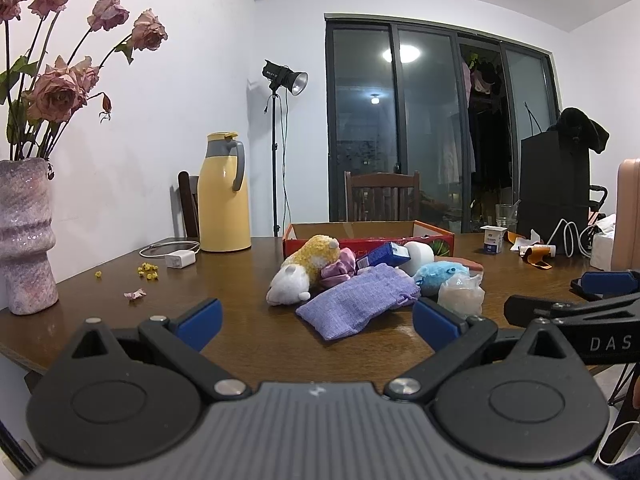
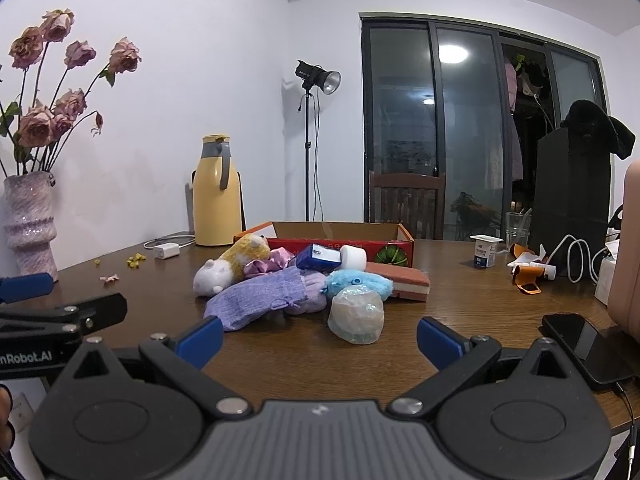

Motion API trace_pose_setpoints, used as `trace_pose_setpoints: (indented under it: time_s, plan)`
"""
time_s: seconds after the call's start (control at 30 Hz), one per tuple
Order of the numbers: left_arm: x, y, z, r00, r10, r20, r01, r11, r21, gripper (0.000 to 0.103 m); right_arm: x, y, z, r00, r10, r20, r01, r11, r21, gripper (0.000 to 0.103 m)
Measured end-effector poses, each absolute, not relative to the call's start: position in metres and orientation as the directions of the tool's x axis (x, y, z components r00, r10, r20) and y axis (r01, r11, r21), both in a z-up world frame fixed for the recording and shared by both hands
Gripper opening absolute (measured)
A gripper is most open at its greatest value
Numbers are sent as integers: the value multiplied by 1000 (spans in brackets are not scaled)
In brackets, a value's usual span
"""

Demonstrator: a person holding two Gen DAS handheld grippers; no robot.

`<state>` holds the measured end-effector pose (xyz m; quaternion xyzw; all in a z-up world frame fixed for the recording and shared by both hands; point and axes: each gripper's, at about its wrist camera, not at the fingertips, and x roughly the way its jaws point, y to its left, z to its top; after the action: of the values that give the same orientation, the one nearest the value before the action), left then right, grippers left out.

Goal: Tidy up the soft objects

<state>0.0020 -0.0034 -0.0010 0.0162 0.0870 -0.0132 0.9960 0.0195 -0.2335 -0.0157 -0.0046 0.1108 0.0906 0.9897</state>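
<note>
A pile of soft things lies mid-table in front of a red cardboard box [image 1: 432, 236] [image 2: 404, 246]: a yellow-and-white plush [image 1: 304, 268] [image 2: 236, 262], a purple knit pouch [image 1: 356, 306] [image 2: 256, 296], a pink scrunchie [image 1: 340, 268], a blue plush [image 1: 438, 276] [image 2: 358, 282] and a clear wrapped bundle [image 1: 460, 294] [image 2: 356, 314]. A blue carton [image 1: 388, 254] [image 2: 318, 258] and a white roll [image 2: 354, 258] lie among them. My left gripper [image 1: 316, 320] is open and empty, just short of the pouch. My right gripper [image 2: 320, 338] is open and empty, just short of the bundle.
A yellow thermos [image 1: 222, 192], a white charger [image 1: 180, 258] and a vase of dried roses [image 1: 24, 240] stand at the left. A yogurt cup [image 2: 484, 250], a glass [image 2: 518, 230], cables and a black phone [image 2: 584, 346] lie at the right. A brown sponge block [image 2: 408, 280] lies by the box.
</note>
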Motion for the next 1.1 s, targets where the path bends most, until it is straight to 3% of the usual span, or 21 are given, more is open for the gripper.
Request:
trace_pose_setpoints:
  time_s: [1.1]
  plan:
    - [2, -3, -1, 984, -25, -177, 31, 999, 30, 103, 17, -232, -18, 959, 186, -216, -189, 982, 7, 103]
